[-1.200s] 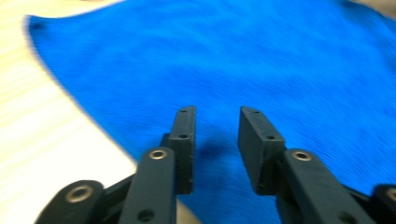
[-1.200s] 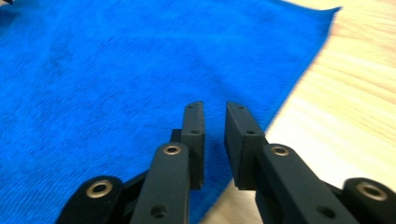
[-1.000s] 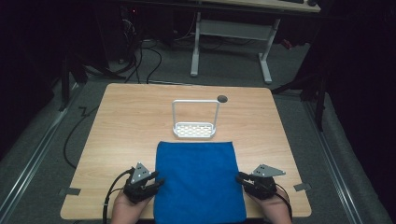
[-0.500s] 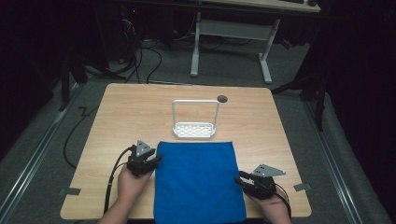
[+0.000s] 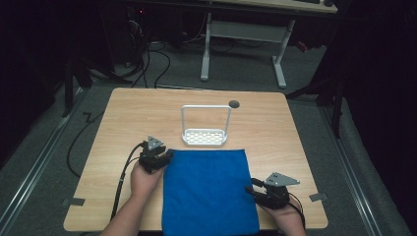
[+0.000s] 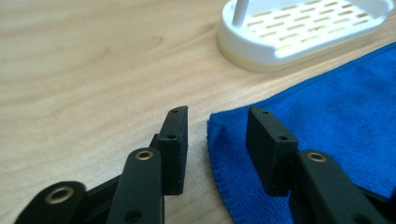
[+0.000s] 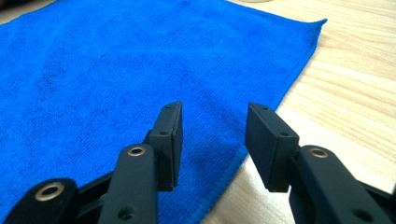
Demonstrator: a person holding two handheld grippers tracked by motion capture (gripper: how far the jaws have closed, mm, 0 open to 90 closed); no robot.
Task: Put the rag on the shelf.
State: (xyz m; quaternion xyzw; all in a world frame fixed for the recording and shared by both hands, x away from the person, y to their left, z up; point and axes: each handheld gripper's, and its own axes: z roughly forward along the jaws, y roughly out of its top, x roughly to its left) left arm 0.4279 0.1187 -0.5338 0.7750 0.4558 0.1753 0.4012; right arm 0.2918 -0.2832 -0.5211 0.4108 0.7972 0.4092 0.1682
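The left gripper [image 5: 166, 156] has slid up to the blue cloth's [image 5: 209, 189] far left corner, jaws apart, on the wooden table [image 5: 123, 118], white rack [image 5: 205, 136] beyond, right gripper [image 5: 253, 189] gaping over its right edge, dark room around.

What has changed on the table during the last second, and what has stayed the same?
The left gripper moved forward along the blue cloth's left edge, from its near corner to its far left corner, jaws open. Nothing was gripped or released. The right gripper, also open, stayed at the cloth's right edge. The cloth and the white rack did not move.
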